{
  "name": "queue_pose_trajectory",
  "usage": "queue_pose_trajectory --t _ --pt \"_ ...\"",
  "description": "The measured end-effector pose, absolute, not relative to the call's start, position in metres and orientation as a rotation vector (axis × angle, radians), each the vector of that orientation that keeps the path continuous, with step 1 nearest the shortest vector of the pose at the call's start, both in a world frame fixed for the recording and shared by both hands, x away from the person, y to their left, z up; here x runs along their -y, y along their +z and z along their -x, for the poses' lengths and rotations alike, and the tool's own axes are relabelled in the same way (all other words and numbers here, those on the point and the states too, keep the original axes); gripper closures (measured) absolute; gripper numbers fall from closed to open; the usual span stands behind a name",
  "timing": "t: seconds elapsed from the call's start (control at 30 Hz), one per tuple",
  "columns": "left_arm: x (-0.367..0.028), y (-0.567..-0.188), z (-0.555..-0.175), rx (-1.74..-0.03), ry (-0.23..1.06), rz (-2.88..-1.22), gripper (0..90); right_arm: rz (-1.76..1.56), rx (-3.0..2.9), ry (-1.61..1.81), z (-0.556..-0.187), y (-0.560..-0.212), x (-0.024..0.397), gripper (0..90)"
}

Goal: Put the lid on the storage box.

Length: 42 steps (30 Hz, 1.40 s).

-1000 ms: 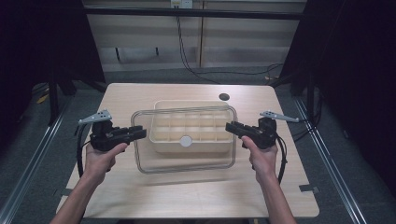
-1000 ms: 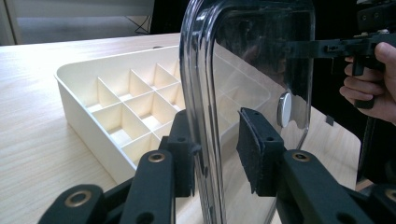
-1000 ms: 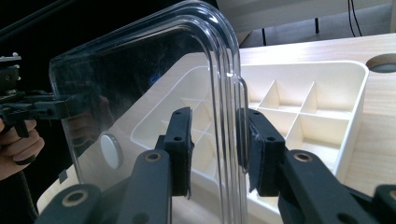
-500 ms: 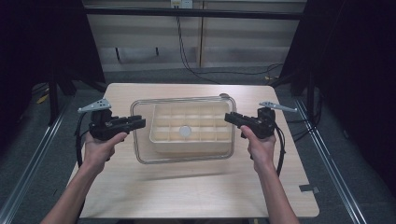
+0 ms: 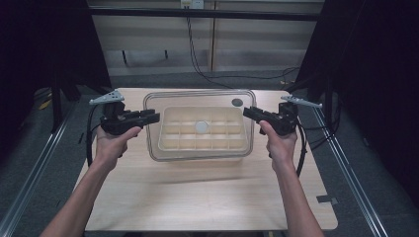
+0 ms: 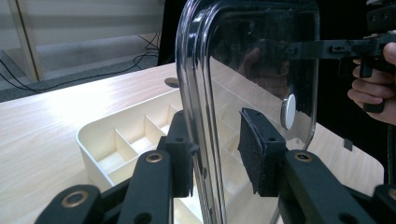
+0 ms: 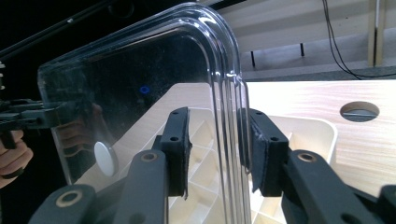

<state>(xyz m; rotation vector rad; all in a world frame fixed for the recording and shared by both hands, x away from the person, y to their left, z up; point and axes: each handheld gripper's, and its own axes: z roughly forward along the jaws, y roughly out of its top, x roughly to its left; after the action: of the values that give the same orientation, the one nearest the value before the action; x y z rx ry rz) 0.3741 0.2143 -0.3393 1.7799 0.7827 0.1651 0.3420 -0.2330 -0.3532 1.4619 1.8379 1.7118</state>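
**Clear lid held level above the divided tray**

The clear plastic rectangular lid with rounded corners (image 5: 199, 98) hangs above the cream plastic compartment tray (image 5: 201, 129), its long axis running from one hand to the other. Each gripper takes one short end: the left gripper (image 5: 151, 117) at the lid's left rim, the right gripper (image 5: 248, 111) at its right rim, both pointing inward toward the tray. In the left gripper view the rim (image 6: 198, 116) stands between the jaws, touching the left pad, with a gap to the right one; in the right gripper view the rim (image 7: 229, 126) sits between pads set close on both sides. Both sets of jaws have just been opening a little, yet the lid is carried, so each grip looks narrow and loosely closed on the rim.

The tray rests on the pale wooden table (image 5: 207, 197), directly under the lid. Its compartments look empty. A small white round knob (image 5: 201, 127) marks the lid's middle.

Neither hand is nearer; the lid must travel level, both ends together.
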Motion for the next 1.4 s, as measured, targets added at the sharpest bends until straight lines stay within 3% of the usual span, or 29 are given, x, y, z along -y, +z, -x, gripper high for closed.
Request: queue_pose_trajectory --t 1.4 --pt "-0.198 -0.372 -0.438 -0.922 0.122 -1.766 60.5 -1.616 -1.826 1.701 -0.396 -0.390 0.242 65.5"
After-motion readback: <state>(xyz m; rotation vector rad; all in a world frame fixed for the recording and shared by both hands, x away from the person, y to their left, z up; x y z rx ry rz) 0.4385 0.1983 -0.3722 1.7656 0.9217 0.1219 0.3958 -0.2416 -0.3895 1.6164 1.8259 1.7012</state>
